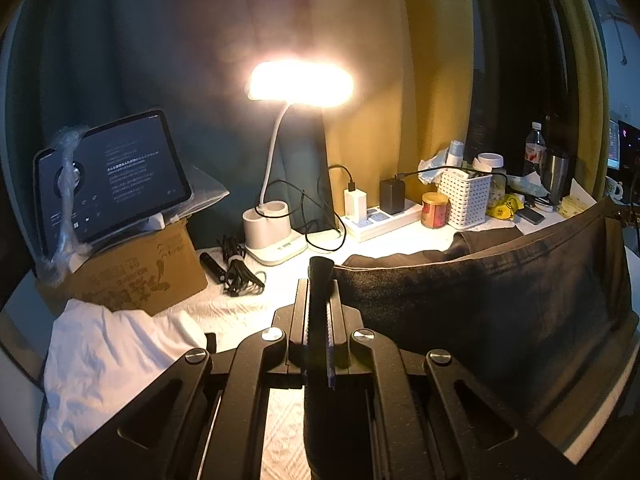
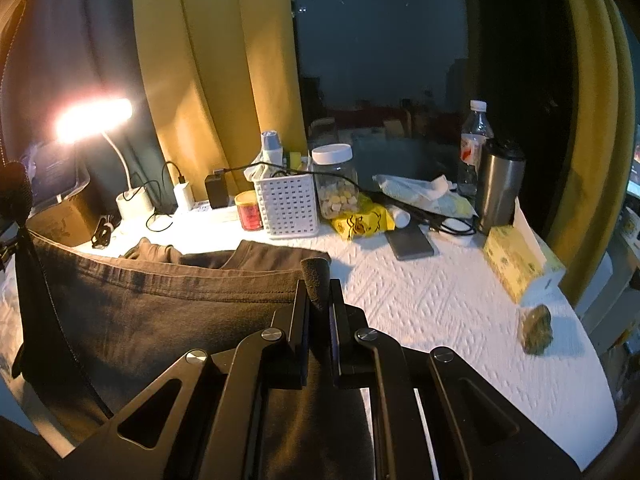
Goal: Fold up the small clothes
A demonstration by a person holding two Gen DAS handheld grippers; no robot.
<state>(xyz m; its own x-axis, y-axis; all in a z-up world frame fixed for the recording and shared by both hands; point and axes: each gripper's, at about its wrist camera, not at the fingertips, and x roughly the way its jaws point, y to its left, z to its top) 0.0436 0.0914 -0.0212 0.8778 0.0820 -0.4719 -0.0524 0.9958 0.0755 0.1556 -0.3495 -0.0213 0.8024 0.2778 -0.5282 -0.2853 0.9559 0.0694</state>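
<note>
A dark grey-brown garment hangs stretched between both grippers above the white-covered table. My left gripper is shut on one corner of its edge; the cloth runs off to the right. My right gripper is shut on the other corner; the garment spreads left to where the left gripper's tip shows at the far left edge. Part of the garment rests crumpled on the table behind. A white garment lies at the lower left in the left wrist view.
At the back stand a lit desk lamp, a tablet on a cardboard box, a power strip with chargers, a white basket, a jar, a bottle, a steel tumbler, a phone and a tissue box.
</note>
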